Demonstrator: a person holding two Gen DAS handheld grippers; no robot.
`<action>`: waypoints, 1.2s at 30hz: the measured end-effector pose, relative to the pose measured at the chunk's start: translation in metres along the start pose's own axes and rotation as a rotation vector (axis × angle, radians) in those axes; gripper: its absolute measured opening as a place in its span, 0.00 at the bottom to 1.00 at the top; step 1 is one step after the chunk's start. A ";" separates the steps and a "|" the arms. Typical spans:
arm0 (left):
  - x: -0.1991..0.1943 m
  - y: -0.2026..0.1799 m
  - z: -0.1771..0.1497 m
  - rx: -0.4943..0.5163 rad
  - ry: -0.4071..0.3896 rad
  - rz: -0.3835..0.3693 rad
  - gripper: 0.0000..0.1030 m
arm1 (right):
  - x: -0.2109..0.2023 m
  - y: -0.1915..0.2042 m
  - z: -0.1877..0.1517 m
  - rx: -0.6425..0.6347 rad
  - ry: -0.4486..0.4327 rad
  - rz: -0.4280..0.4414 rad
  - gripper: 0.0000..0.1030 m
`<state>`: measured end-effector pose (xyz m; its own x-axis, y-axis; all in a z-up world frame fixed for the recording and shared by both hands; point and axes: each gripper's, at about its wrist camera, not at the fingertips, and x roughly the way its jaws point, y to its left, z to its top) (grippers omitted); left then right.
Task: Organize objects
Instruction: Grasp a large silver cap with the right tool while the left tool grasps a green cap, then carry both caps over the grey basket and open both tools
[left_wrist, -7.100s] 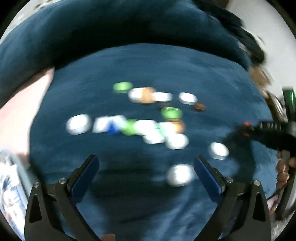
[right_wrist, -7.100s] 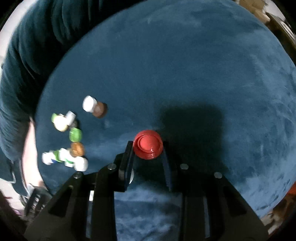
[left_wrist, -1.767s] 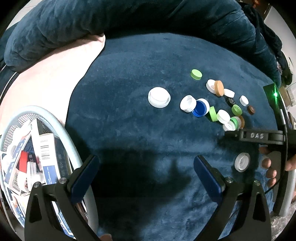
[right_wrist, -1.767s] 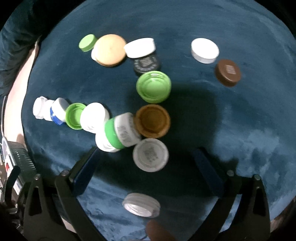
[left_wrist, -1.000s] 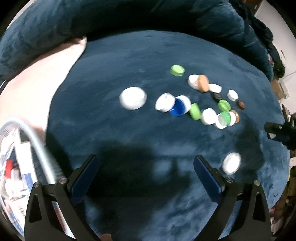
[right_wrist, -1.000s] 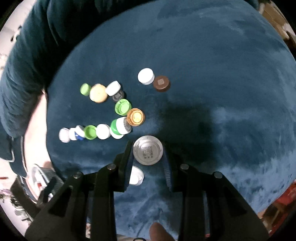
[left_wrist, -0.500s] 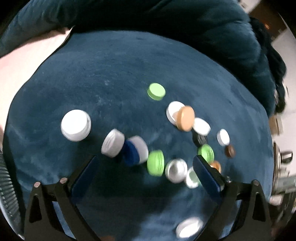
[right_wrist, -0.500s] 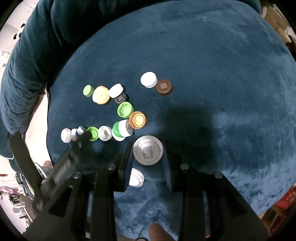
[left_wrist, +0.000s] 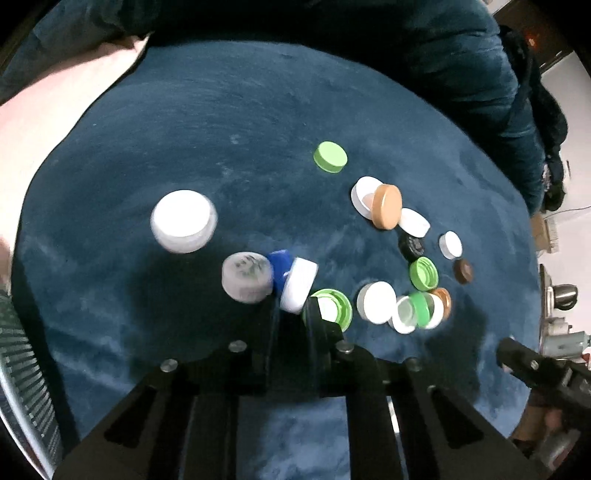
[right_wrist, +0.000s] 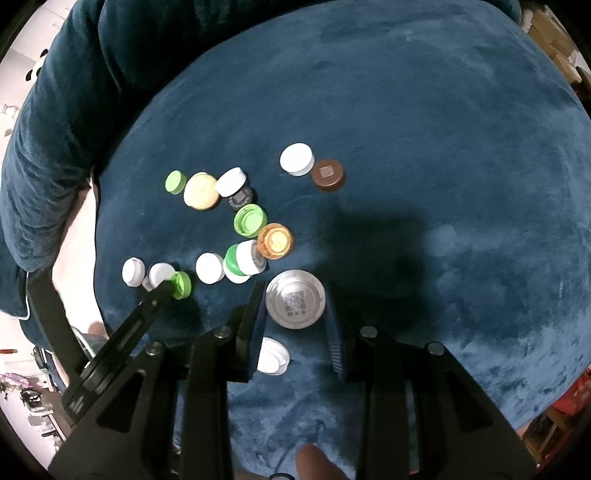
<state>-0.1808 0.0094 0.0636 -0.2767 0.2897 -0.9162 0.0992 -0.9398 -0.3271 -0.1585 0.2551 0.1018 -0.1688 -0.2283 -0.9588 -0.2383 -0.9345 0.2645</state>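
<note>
Several bottle caps, white, green, orange, brown, black and blue, lie scattered on a dark blue plush cushion (left_wrist: 221, 110). My left gripper (left_wrist: 293, 308) is shut on a white cap (left_wrist: 299, 278) that stands on edge beside a blue cap (left_wrist: 279, 266) and a green cap (left_wrist: 332, 304). It shows from the side in the right wrist view (right_wrist: 168, 290). My right gripper (right_wrist: 295, 304) is shut on a silver cap (right_wrist: 295, 303) with a QR code and holds it above the cushion. A white open cap (right_wrist: 273, 356) lies beneath it.
A large white cap (left_wrist: 183, 219) and a greyish cap (left_wrist: 246, 277) lie left of my left gripper. A brown cap (right_wrist: 328, 174) and a white cap (right_wrist: 296, 158) lie farthest back. A wire basket (left_wrist: 22, 369) stands at the left edge. A pink surface (left_wrist: 44, 110) borders the cushion.
My left gripper has dropped to the cap row and closed on the white cap next to the blue one. My right gripper keeps hold of the silver cap, nearly still.
</note>
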 end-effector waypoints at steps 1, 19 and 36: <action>-0.003 0.002 -0.001 -0.002 0.000 -0.008 0.13 | 0.001 0.003 -0.001 -0.002 0.001 0.003 0.30; 0.041 -0.029 0.007 -0.024 0.046 0.010 0.29 | 0.000 0.005 -0.001 0.001 -0.008 -0.015 0.30; -0.112 0.049 -0.014 0.004 -0.176 0.061 0.30 | 0.005 0.061 -0.023 -0.095 0.016 0.021 0.30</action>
<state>-0.1318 -0.0663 0.1469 -0.4332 0.1964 -0.8796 0.1168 -0.9555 -0.2709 -0.1518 0.1910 0.1109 -0.1569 -0.2518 -0.9550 -0.1430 -0.9510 0.2742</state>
